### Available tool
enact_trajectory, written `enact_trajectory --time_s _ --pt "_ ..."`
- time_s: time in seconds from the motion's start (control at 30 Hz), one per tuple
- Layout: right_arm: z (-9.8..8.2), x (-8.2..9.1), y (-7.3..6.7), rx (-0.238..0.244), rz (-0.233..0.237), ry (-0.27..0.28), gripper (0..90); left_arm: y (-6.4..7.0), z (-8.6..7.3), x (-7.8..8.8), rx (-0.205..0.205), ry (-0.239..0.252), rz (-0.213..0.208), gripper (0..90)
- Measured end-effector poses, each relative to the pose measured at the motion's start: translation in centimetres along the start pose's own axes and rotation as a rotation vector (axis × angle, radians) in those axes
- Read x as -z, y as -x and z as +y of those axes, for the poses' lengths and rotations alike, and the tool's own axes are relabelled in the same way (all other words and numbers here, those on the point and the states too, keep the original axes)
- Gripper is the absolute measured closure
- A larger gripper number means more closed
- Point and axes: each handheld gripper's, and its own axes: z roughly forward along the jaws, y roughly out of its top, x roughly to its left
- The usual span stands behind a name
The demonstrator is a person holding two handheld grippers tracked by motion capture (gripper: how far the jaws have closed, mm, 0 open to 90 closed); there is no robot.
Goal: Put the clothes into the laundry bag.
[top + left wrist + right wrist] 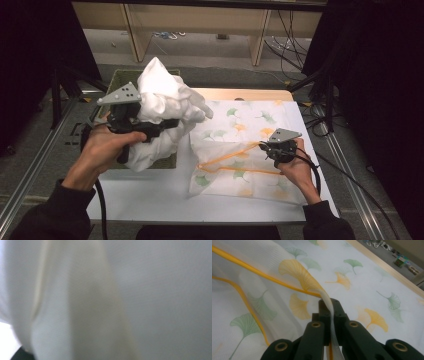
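A bulky white cloth hangs in the air at the left, bunched up, with my left gripper shut on its middle. In the left gripper view the white cloth lies close against the lens and hides the jaws. A thin mesh bag printed with green and yellow leaves lies on the table to the right, its orange-trimmed opening facing left. My right gripper is shut on the bag's upper edge and lifts it a little. In the right gripper view the gripper pinches the bag's white hem.
A green basket stands at the back left, under and behind the raised cloth. The white table top runs to a wooden strip at the back. Metal rails flank both sides, and cables lie on the floor beyond.
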Motion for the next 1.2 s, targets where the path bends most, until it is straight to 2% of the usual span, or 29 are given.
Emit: enact_trajectory --time_s 0.17,0.23,0.27,0.33,0.37,0.43,0.5,0.57,0.63,0.7,0.77,0.83,0.87,0.93,0.97,1.0,1.2 --pt "0.8 -0.2 0.7 -0.016 -0.005 0.010 89.6 2.5 -0.4 -0.2 -0.048 -0.006 -0.044 59.4" --pt "0.9 -0.2 0.9 -0.011 -0.009 0.014 89.6 3.2 -0.5 -0.3 -0.073 -0.006 -0.069 59.4" --pt "0.9 -0.2 0.9 -0.011 -0.009 0.014 89.6 3.2 -0.5 -0.3 -0.073 -0.006 -0.069 59.4" --pt "0.9 -0.3 1.0 -0.028 -0.014 0.015 89.6 4.1 -0.7 -0.5 -0.086 -0.008 -0.085 59.4" --pt "1.0 -0.4 1.1 -0.018 -0.018 0.023 89.6 4.5 -0.8 -0.5 -0.098 -0.012 -0.095 59.4" --pt "1.0 -0.4 1.2 -0.029 -0.014 0.017 89.6 5.8 -1.1 -0.8 -0.118 -0.014 -0.123 59.3" --pt "1.1 -0.5 1.3 -0.020 -0.018 0.020 89.6 6.5 -1.2 -1.0 -0.137 -0.016 -0.142 59.2" --pt "1.1 -0.5 1.4 -0.033 -0.014 0.010 89.6 7.0 -1.2 -1.4 -0.155 -0.022 -0.164 58.9" --pt "1.1 -0.6 1.5 -0.029 -0.018 0.011 89.6 7.3 -1.3 -1.7 -0.152 -0.027 -0.169 58.7" --pt "1.2 -0.7 1.6 -0.046 -0.018 0.008 89.6 7.7 -1.6 -2.5 -0.173 -0.048 -0.178 58.6" --pt "1.2 -0.8 1.7 -0.030 -0.026 0.006 89.6 8.0 -2.1 -3.3 -0.191 -0.070 -0.196 58.3" --pt "1.2 -1.0 1.8 -0.054 -0.016 0.007 89.6 8.5 -2.8 -4.3 -0.186 -0.091 -0.195 57.9" --pt "1.2 -1.0 1.8 -0.054 -0.016 0.007 89.6 8.6 -3.1 -4.8 -0.213 -0.110 -0.201 57.9" --pt "1.1 -1.1 1.8 -0.059 -0.026 0.006 89.6 8.7 -3.6 -5.9 -0.206 -0.134 -0.216 57.5" --pt "1.2 -1.1 2.0 -0.038 -0.016 0.006 89.6 8.8 -3.9 -6.5 -0.209 -0.148 -0.220 57.4" --pt "1.2 -1.1 2.0 -0.038 -0.016 0.006 89.6 8.8 -4.1 -7.1 -0.210 -0.160 -0.227 57.4" --pt "1.3 -1.3 1.7 -0.038 -0.015 0.003 89.6 9.2 -5.7 -10.9 -0.189 -0.230 -0.220 56.3"
